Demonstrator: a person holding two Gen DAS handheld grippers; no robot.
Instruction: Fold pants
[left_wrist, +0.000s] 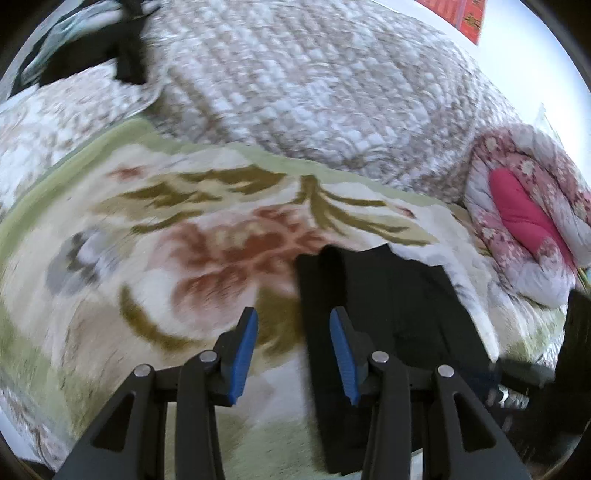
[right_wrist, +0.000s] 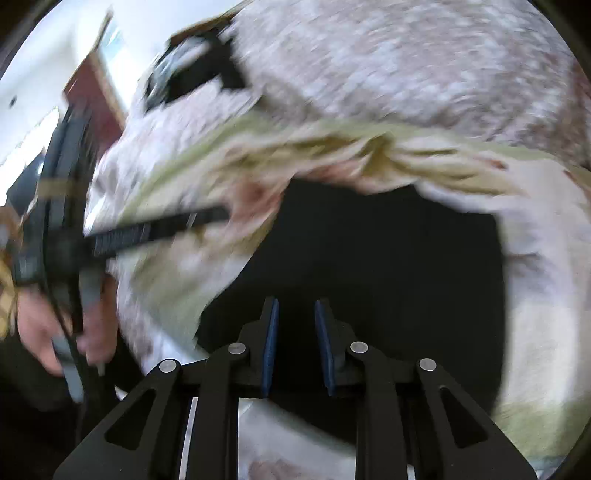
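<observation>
Below, black pants (left_wrist: 388, 295) lay on a floral blanket (left_wrist: 166, 221), lower right of the left view; their left edge ran beside the left gripper (left_wrist: 293, 317), jaws apart, empty. Right gripper (right_wrist: 294, 308) hovered over pants, parted, empty. Blanket lay bare leftward.
</observation>
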